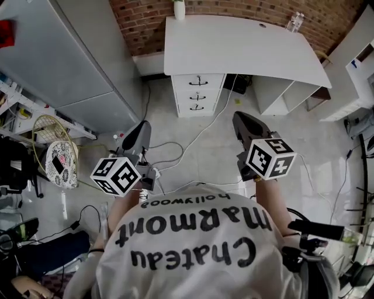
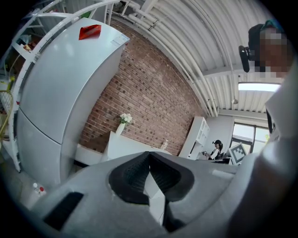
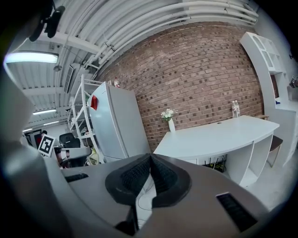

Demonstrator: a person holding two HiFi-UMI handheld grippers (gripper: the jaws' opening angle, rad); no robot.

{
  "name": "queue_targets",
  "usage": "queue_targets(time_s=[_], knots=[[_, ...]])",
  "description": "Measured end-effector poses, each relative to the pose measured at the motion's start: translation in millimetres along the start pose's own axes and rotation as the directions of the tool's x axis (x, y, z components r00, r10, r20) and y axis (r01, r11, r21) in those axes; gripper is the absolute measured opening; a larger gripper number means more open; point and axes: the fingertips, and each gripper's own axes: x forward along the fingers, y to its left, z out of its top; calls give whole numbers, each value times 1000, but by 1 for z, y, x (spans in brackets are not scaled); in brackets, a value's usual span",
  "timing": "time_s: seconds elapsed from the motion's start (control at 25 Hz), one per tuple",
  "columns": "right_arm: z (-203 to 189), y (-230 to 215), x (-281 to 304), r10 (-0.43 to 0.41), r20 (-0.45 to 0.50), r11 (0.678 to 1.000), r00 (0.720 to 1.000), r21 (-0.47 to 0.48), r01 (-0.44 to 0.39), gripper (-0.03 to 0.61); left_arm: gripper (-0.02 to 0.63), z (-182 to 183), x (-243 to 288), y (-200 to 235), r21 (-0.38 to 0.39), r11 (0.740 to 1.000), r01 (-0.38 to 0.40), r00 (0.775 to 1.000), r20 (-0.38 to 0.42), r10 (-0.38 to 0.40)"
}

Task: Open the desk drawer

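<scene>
A white desk (image 1: pixel 234 47) stands against the brick wall ahead. Under its left end is a white unit of three drawers (image 1: pixel 197 93) with black handles, all closed. My left gripper (image 1: pixel 142 127) and right gripper (image 1: pixel 241 118) are held over the floor in front of the desk, well short of the drawers. Both are shut with nothing between the jaws. In the left gripper view the shut jaws (image 2: pixel 149 154) point toward the desk (image 2: pixel 122 145). In the right gripper view the shut tips (image 3: pixel 150 156) sit below the desk top (image 3: pixel 219 135).
A tall grey fridge (image 1: pixel 76 52) stands left of the desk. Cables (image 1: pixel 193 140) trail across the floor between me and the drawers. A vase (image 1: pixel 179 9) and a bottle (image 1: pixel 295 22) sit on the desk. White shelving (image 1: pixel 362 64) is at the right, clutter at the left.
</scene>
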Motion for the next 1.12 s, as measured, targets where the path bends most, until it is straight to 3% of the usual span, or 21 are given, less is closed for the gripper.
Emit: queue_targets(time_s=[0.52,1.12], knots=[[1,-61,13,62,-47,998,997,18,-61,12,15,-14,43,-18,-8,997,-75,997,23,75],[-4,-90,73,46,-99,996,994,85,-38,12,15,-13,113,21,-11,999,-40,998,-51,39]])
